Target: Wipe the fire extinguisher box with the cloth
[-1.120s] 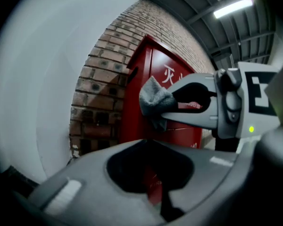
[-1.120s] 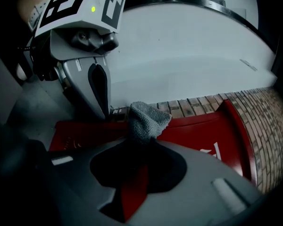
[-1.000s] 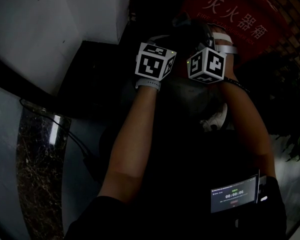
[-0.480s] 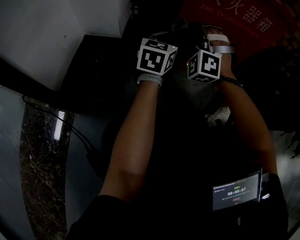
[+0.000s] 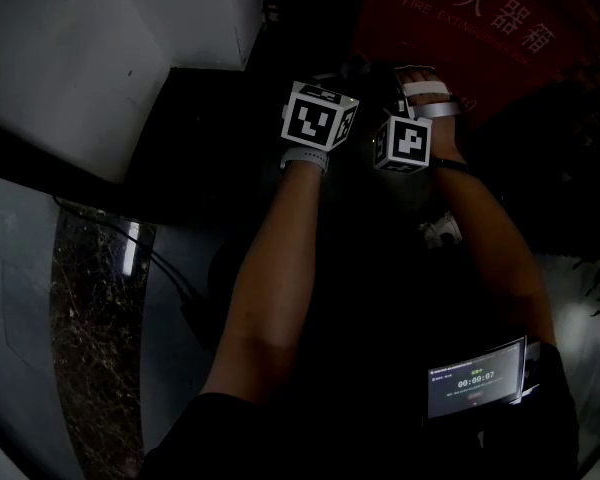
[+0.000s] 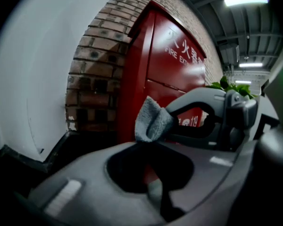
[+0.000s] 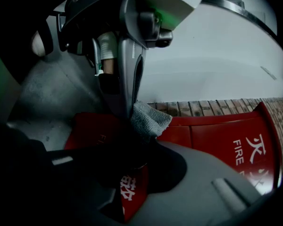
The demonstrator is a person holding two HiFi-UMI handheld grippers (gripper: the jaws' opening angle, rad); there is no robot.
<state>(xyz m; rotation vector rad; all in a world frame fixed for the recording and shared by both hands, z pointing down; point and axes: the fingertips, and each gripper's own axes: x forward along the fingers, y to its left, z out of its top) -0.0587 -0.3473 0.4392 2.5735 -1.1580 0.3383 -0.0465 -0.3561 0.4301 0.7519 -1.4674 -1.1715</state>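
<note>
Grey cloth [image 6: 150, 121] ×1, clamped by left hand-held gripper [image 6: 139, 144] and right hand-held gripper [image 7: 140, 139]; red fire extinguisher box [image 6: 170, 69] ×1 beyond.

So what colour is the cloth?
Grey; the cloth shows best in the left gripper view.

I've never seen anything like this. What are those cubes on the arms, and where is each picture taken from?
No robot: a person holds a two-jaw gripper in each hand, and the patterned cubes are parts of them. The dark picture is from a camera on the person's head, looking down. The other two are from cameras riding on the left gripper and the right gripper. Both grip one grey cloth, near the red fire extinguisher box against a brick wall.
</note>
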